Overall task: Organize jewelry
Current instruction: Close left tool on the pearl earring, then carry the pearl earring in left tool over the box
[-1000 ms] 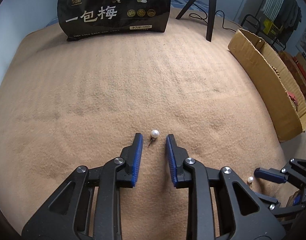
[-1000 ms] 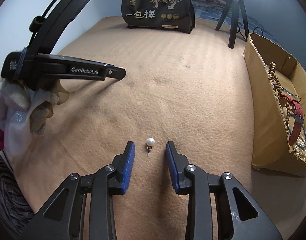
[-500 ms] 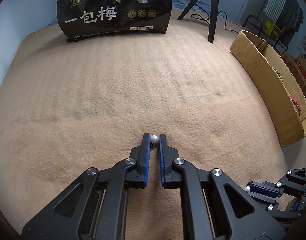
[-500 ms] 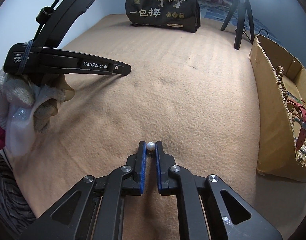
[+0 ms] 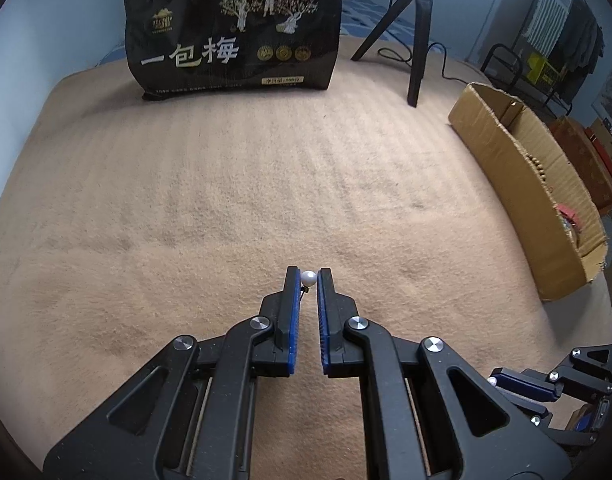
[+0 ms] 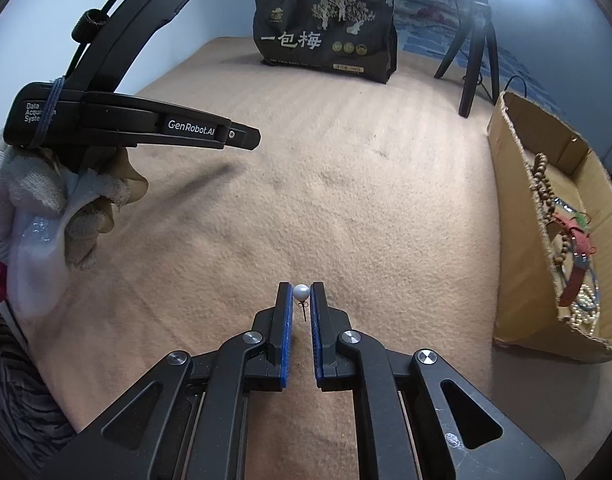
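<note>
My left gripper (image 5: 308, 277) is shut on a white pearl earring (image 5: 308, 278), held at the fingertips above the tan blanket (image 5: 226, 200). My right gripper (image 6: 301, 291) is shut on a second pearl earring (image 6: 301, 292), its pin hanging down between the blue pads. The left gripper also shows in the right wrist view (image 6: 250, 136), raised at the left. The right gripper shows low at the right in the left wrist view (image 5: 495, 380). An open cardboard box (image 6: 517, 216) with bead strings and a red strap stands at the right.
A black snack bag (image 5: 234, 32) stands at the far edge of the blanket. A black tripod (image 5: 417, 40) with a cable stands beside it. The cardboard box (image 5: 517, 188) lies along the right edge. A gloved hand (image 6: 46, 200) holds the left gripper.
Both grippers closed from open onto the pearl earrings that lay on the blanket, then lifted them off the surface.
</note>
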A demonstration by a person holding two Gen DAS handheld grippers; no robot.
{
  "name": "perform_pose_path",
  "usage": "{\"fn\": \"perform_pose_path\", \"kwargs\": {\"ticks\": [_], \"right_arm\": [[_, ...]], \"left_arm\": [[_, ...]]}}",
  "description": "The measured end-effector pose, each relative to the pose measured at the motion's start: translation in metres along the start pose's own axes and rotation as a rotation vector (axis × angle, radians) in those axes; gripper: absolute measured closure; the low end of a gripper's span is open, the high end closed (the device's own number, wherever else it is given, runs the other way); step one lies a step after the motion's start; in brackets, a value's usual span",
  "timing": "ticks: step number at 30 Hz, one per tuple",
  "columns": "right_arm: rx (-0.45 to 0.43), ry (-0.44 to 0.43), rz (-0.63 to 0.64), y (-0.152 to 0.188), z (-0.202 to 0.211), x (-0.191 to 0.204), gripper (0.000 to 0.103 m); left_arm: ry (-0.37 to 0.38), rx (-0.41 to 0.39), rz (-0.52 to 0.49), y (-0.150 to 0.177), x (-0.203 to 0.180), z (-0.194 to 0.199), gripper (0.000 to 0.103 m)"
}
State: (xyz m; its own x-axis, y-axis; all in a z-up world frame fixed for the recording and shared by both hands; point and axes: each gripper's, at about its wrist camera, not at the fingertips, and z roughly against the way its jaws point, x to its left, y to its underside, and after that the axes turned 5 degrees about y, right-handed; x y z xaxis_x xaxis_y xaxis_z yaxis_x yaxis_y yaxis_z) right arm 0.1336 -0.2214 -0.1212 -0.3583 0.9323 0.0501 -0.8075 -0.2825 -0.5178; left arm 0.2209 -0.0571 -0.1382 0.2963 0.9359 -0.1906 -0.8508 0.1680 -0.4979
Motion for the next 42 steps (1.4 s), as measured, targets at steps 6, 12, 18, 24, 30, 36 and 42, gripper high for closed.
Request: {"fn": "perform_pose_path", "kwargs": {"ticks": [6,12,18,24,30,36,42], "right_arm": [[-0.019,0.01,0.009,-0.002,0.016,0.007,0.096],[-0.042,0.005,0.018,-0.002,0.031,0.013,0.096],[-0.082,0.004,0.009,-0.004,0.049,0.012,0.096],[-0.13,0.016,-0.022,-0.006,0.071,-0.003,0.096],[-0.178,0.048,-0.075,-0.01,0.094,-0.031,0.096],[-0.218,0.095,-0.123,-0.014,0.112,-0.059,0.096],[-0.25,0.133,-0.173,-0.019,0.127,-0.088,0.096]], "left_arm": [[0.015,-0.027,-0.015,0.0,-0.011,0.014,0.097],[0.03,-0.053,-0.02,-0.003,-0.022,0.028,0.097],[0.061,-0.095,-0.022,-0.012,-0.038,0.044,0.097],[0.097,-0.145,-0.026,-0.023,-0.058,0.063,0.097],[0.124,-0.193,-0.022,-0.037,-0.076,0.078,0.097],[0.149,-0.228,-0.023,-0.05,-0.097,0.084,0.097],[0.177,-0.251,-0.039,-0.064,-0.124,0.085,0.097]]}}
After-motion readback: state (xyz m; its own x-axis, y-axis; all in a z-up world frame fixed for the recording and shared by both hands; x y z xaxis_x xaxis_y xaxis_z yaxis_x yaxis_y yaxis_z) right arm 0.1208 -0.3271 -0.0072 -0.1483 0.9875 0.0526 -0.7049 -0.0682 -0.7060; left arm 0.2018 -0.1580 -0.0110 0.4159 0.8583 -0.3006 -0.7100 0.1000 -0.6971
